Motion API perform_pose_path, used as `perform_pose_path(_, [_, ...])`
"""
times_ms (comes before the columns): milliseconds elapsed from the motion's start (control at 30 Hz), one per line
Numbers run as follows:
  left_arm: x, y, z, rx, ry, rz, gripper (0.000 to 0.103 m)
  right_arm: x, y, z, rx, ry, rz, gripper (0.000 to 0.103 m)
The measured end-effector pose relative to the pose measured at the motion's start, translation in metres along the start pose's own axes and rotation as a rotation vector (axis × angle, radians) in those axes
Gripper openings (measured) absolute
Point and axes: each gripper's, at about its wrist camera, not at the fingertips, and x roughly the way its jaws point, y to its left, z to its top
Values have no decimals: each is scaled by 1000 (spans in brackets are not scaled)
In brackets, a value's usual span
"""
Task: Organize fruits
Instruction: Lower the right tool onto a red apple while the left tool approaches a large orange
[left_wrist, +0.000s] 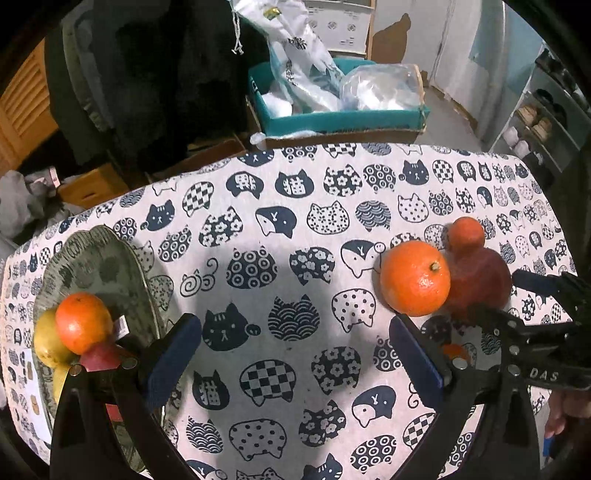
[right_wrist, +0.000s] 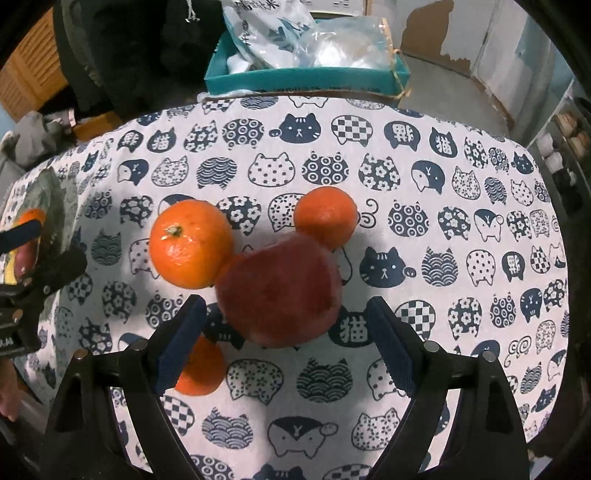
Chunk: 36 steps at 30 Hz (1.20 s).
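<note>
Red apple (right_wrist: 279, 291) mid-table on the cat-print cloth (right_wrist: 406, 177), touching two oranges (right_wrist: 190, 243); right gripper (right_wrist: 284, 336) open, straddling it. Left gripper (left_wrist: 295, 354) open, empty, beside the plate (left_wrist: 110, 266) at the left edge.

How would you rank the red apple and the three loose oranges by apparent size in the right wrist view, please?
1. red apple
2. stemmed orange
3. far orange
Near orange: partly hidden by the right gripper, so unranked.
</note>
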Motion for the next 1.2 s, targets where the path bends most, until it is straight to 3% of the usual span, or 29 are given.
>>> perform_pose_path(200, [3,0,0,8,3,1,103,15,-3,4,13,20,23,87])
perform_pose_path(300, [4,0,1,3,6,-7,103,22,-4,5,14,31,41,79])
perform_pose_path(500, [6,-6,5,-1,7,-42,103,22,-3,3,2,19,45,77])
perform_pose_path(1200, [39,-73,23,90,52,-141,103,-5,-75,-9,152,-80,-69,77])
